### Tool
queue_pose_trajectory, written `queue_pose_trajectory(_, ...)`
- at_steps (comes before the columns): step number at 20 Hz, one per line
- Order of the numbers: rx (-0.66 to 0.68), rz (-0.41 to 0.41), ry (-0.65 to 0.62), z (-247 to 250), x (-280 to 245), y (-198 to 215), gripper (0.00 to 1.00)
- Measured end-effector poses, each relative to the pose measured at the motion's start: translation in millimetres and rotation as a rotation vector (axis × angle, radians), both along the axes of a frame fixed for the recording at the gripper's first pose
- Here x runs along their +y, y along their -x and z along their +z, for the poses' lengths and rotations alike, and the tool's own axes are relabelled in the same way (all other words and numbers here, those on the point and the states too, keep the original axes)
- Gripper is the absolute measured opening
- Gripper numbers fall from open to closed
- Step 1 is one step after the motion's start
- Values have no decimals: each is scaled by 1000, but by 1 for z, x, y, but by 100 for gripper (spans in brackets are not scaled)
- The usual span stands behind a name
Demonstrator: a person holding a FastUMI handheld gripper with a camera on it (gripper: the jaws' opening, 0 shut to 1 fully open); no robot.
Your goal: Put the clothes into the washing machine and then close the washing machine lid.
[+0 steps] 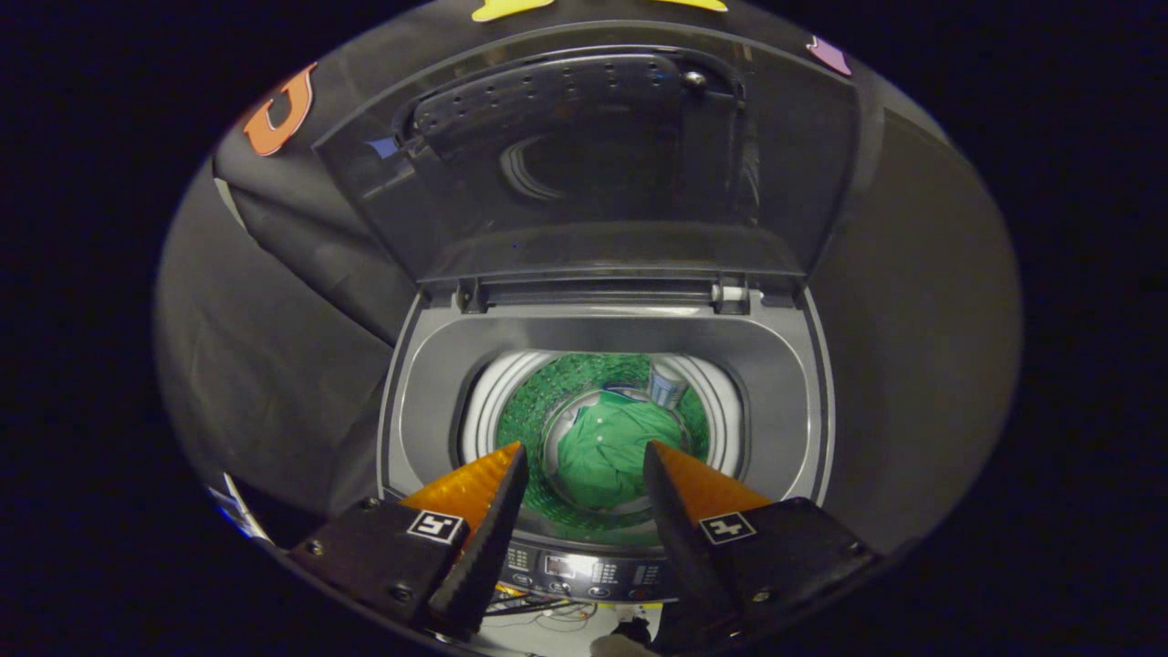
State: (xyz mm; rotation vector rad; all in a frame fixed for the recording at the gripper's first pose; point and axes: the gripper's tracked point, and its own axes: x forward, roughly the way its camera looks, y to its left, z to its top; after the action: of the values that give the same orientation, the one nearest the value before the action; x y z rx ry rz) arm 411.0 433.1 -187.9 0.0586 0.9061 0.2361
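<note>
Green crumpled clothes (613,449) lie in the grey top-loading washing machine's drum (511,411), beyond my gripper (584,456); I see its fingers spread and empty. Dark hinged lid (593,164) stands raised; a small container, perhaps, sits beside them.

Clothes (613,449) in washing machine (785,383) drum, lid (584,182) upright behind, parted fingers (479,488) before

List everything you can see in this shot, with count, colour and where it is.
washing machine: one, grey, top-loading, below and ahead of the fingers.
lid: one, dark grey, raised upright behind the drum opening.
garment: one, green, at the bottom of the drum, beyond the fingertips.
control panel: one, grey with buttons, on the front edge between the fingers.
cables: several, mixed colours, below the panel.
hand-held gripper: one, fingers apart, empty, above the drum.
</note>
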Motion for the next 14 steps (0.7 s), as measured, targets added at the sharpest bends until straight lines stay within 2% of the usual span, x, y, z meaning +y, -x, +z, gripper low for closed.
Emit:
queue_pose_trajectory(7,-112,5,35,32,-12,-2,80)
queue_pose_trajectory(14,-350,48,77,111,-10,-11,80)
